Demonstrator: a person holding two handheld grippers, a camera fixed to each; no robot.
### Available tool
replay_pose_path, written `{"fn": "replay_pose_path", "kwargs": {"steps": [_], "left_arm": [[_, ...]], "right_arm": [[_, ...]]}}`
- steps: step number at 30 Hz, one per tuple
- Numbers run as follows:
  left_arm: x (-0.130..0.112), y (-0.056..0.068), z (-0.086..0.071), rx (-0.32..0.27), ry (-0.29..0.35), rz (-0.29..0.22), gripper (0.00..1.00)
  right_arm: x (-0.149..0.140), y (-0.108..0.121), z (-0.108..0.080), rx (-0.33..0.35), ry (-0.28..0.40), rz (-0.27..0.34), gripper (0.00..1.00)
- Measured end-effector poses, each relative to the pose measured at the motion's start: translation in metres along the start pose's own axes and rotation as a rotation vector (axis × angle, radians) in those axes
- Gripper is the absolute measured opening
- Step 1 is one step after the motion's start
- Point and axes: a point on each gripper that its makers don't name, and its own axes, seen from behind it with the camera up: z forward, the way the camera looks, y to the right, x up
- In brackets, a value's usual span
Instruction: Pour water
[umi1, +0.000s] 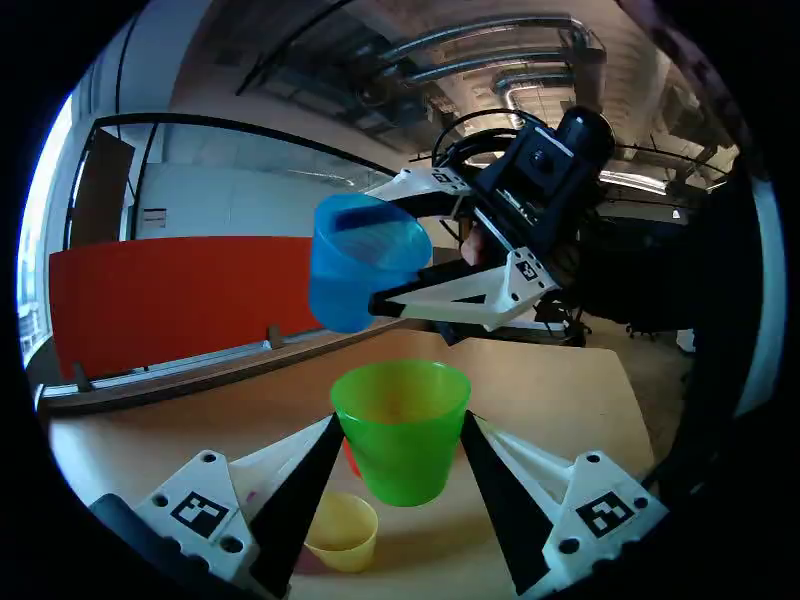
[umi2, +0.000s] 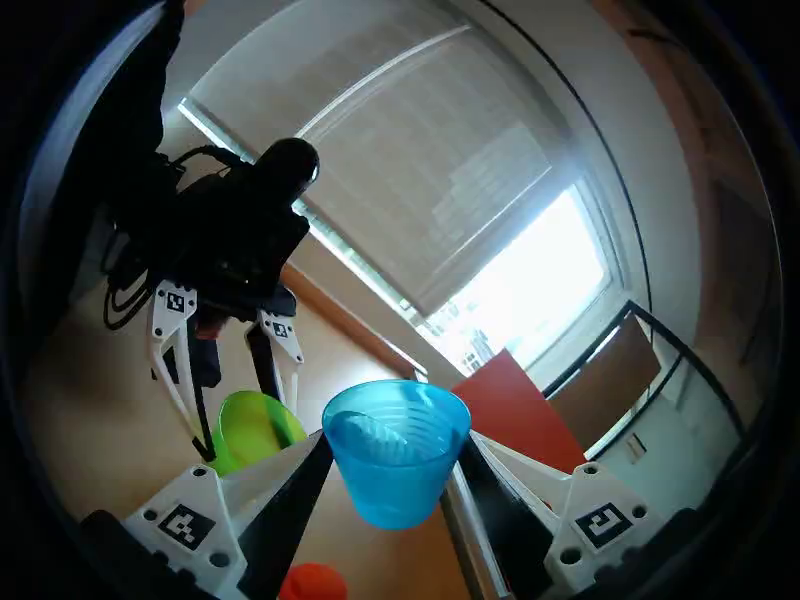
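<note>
A wooden table (umi1: 560, 390) carries a yellow cup (umi1: 342, 530).

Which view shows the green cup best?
The left gripper view: the green cup is centred and close, gripped by the left gripper, rim and inside visible. In the right gripper view it is farther off, partly hidden behind a finger of the right gripper, which holds the blue cup.
</note>
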Motion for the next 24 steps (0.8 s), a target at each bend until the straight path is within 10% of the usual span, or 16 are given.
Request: {"fn": "replay_pose_path", "kwargs": {"steps": [24], "left_arm": [[0.0079, 0.0006, 0.0019, 0.002, 0.028, -0.011, 0.84]], "right_arm": [[0.0026, 0.0056, -0.0004, -0.001, -0.011, -0.087, 0.89]]}}
